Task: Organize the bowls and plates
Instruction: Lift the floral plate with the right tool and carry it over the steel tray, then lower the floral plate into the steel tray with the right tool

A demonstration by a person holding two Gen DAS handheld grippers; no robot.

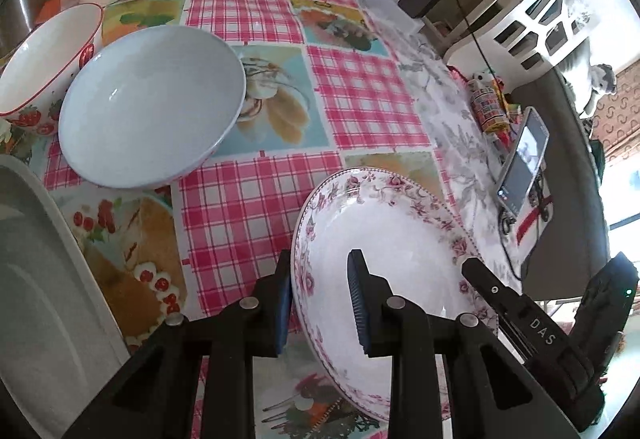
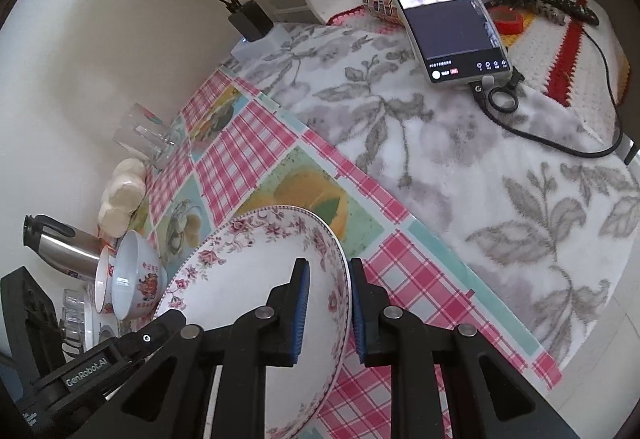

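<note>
While both of your grippers pinch opposite rims of the round, glazed pink-floral ceramic plate point(image 1: 384, 239), it hangs tilted just above the desk point(image 1: 256, 199), near the edge draped in grey-leaf fleece.
Your left gripper point(image 1: 320, 303) and right gripper point(image 2: 329, 303) are each closed on thin, slick rim; uneven lifting could let it slide out and chip, or swing into the smooth white bowl point(image 1: 152, 107) and the strawberry-print bowl point(image 1: 44, 59) by the desk's far corner.
</note>
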